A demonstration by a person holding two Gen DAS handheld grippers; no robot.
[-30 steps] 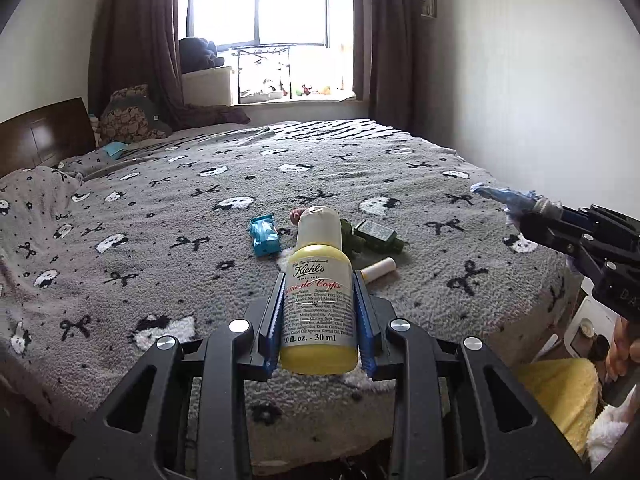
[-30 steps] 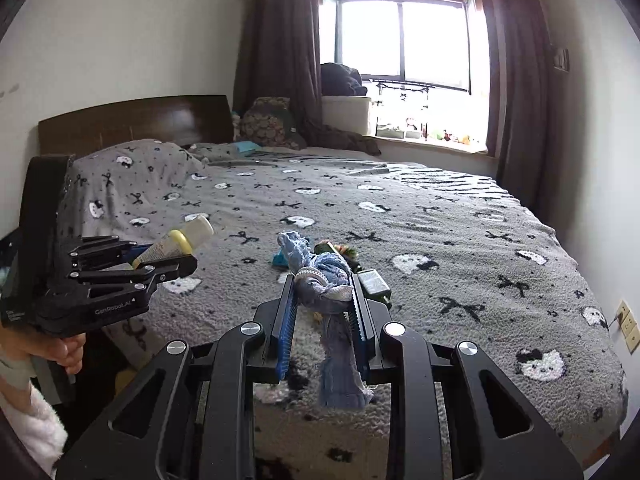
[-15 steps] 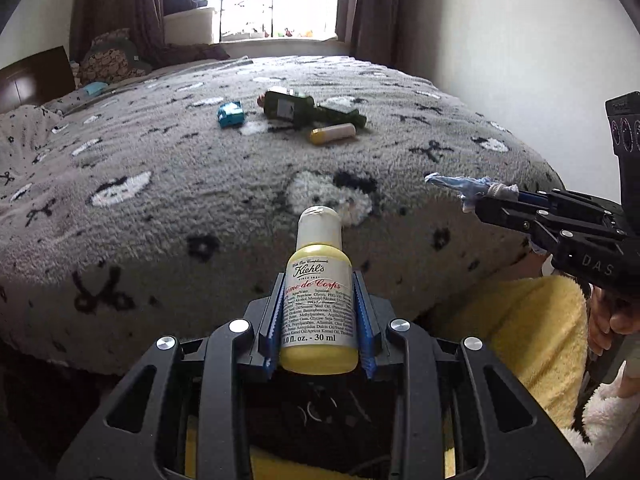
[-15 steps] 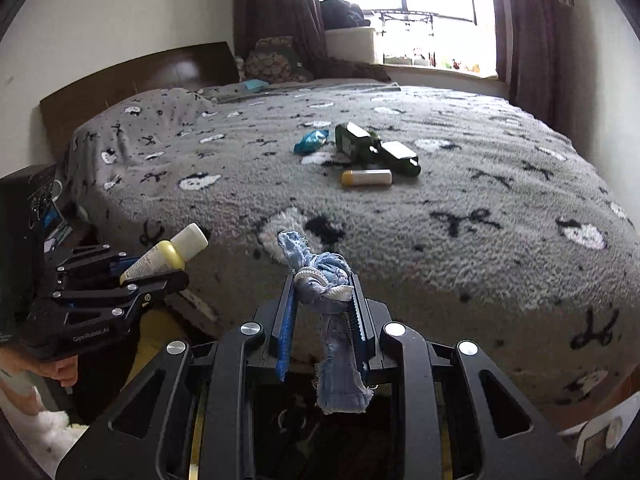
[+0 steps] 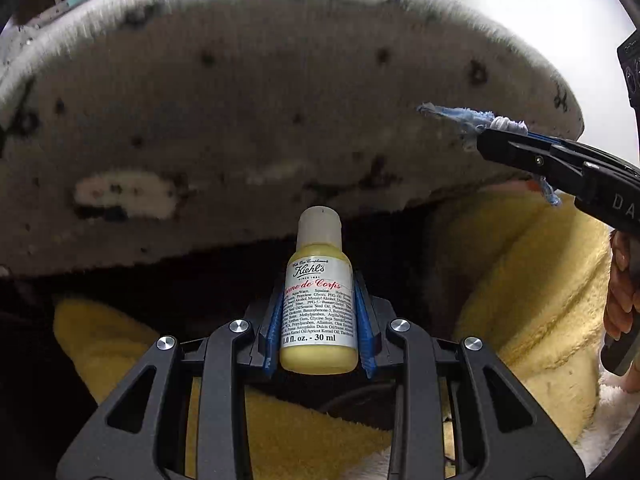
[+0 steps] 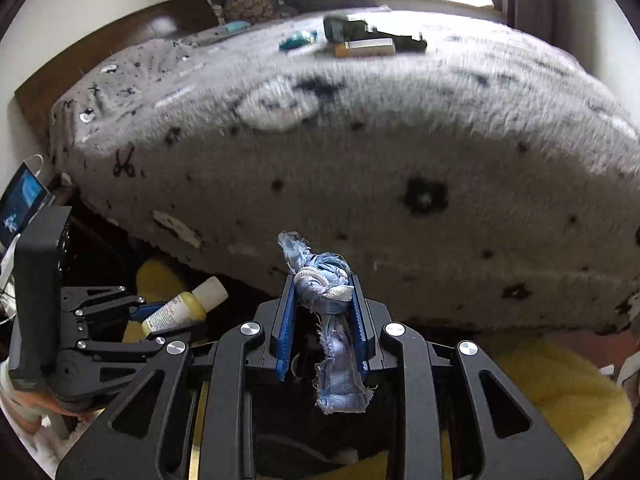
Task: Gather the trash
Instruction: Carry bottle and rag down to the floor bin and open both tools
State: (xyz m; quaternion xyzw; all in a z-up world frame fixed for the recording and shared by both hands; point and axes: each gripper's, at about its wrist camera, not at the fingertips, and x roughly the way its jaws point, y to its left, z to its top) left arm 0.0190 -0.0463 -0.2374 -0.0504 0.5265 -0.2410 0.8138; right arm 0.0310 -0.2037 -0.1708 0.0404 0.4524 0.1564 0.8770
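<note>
Clamping a small yellow lotion bottle (image 5: 319,300), the left claw (image 5: 319,320) hangs below the bed edge; the right claw (image 6: 323,312) pinches a frayed blue rag (image 6: 326,304) (loosely bunched), which could snag when released.

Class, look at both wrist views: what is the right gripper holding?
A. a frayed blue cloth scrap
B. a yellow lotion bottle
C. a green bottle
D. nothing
A: the right gripper is shut on the frayed blue cloth scrap; the lotion bottle is in the left gripper.

right gripper (image 6: 322,312) clamps frayed blue rag (image 6: 334,344) beside bed (image 6: 360,168)
</note>
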